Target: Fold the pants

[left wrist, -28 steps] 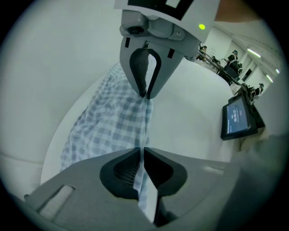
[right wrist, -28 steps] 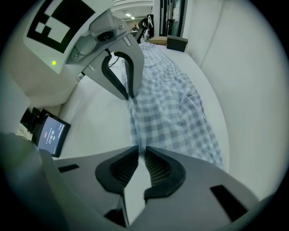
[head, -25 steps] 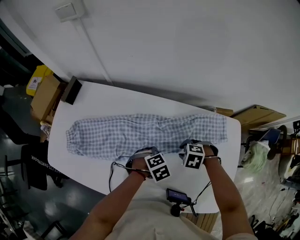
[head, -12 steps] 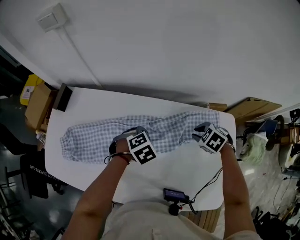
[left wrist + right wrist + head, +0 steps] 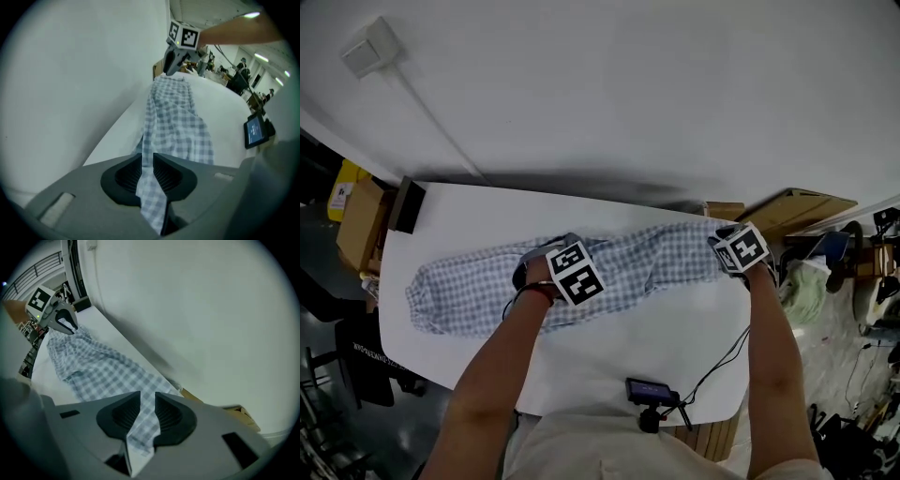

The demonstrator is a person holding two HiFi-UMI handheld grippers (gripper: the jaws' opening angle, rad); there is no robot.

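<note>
The blue-and-white checked pants (image 5: 619, 267) lie lengthwise across the white table (image 5: 656, 337). My left gripper (image 5: 546, 264) is over the middle of the pants. Its jaws have just been closing and pinch a fold of the checked cloth (image 5: 176, 117), as the left gripper (image 5: 147, 161) shows in its own view. My right gripper (image 5: 733, 246) is at the right end of the pants. Its jaws have also been closing, and the right gripper (image 5: 147, 404) is shut on an edge of the cloth (image 5: 98, 366). Each gripper view shows the other gripper at the far end of the cloth.
A dark box (image 5: 401, 204) stands at the table's far left corner, with cardboard boxes (image 5: 358, 211) beyond it. More cardboard (image 5: 797, 211) lies off the right end. A small screen on a mount (image 5: 652, 392) sits at the near edge. The white wall (image 5: 628, 94) runs along the table's far side.
Both grippers left the pants' near edge and moved toward the wall and apart. The left went left to mid-pants, the right out to the right end, rolling as it went.
</note>
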